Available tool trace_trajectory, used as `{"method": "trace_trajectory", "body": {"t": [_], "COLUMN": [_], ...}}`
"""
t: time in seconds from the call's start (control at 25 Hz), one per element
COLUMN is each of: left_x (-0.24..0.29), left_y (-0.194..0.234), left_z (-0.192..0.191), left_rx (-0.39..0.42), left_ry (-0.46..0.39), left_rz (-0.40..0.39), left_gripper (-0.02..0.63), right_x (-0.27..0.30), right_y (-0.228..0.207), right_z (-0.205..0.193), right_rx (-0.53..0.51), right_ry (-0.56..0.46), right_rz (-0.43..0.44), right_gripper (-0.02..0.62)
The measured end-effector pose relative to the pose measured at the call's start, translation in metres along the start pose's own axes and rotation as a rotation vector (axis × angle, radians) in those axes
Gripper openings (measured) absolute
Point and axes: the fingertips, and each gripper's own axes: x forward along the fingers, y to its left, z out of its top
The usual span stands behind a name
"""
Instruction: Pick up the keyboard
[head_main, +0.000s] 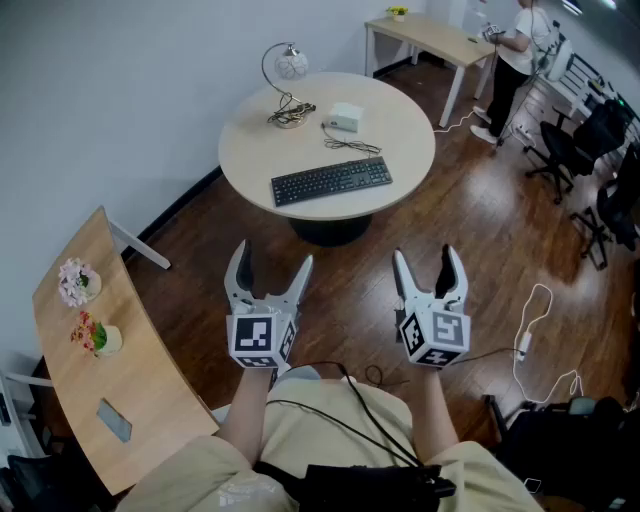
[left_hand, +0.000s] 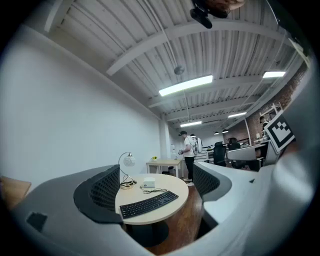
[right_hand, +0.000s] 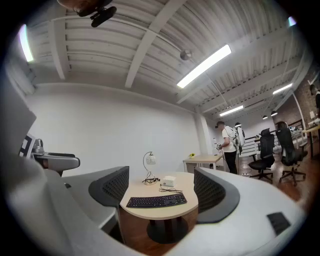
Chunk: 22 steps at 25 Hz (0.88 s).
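Round surface (head_main: 260, 140) ahead carries the keyboard (head_main: 331, 181) near its front edge, a lamp (head_main: 290, 66) and white box (head_main: 346, 117) behind. Well short of it I hold my left gripper (head_main: 272, 255) and right gripper (head_main: 425, 254), jaws wide apart, empty.

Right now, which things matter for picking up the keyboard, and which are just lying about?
For the job: keyboard, the round table under it, left tongs, right tongs, both open.
Lying about: desk lamp, small white box, loose cable, flower pots.
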Motion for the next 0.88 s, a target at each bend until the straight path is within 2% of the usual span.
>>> {"method": "trace_trajectory", "body": {"t": [0.32,0.48,0.64,0.88], "left_x": [0.023,0.051,0.096,0.185], "left_y": [-0.02,-0.029,-0.015,0.028], "left_z": [0.0,-0.008,-0.034,-0.044], "left_rx": [0.006,-0.006,-0.018,-0.037], "left_ry": [0.002,0.017,0.018,0.025], "left_rz": [-0.039,-0.085,-0.128,-0.197], "left_gripper": [0.431,0.432,0.433,0.432], "right_x": [0.008,0.024,0.058,0.15], "right_y": [-0.026,-0.032,-0.037,-0.03], "right_z": [0.003,-0.014,-0.032,-0.023], "right_rx": [0.025,0.029,0.016,-0.014], "right_ry": [-0.008,0.018,0.057,0.079], "right_rz": [-0.002,-0.001,-0.017,-0.037], "right_gripper": [0.411,0.411,0.411,0.411]}}
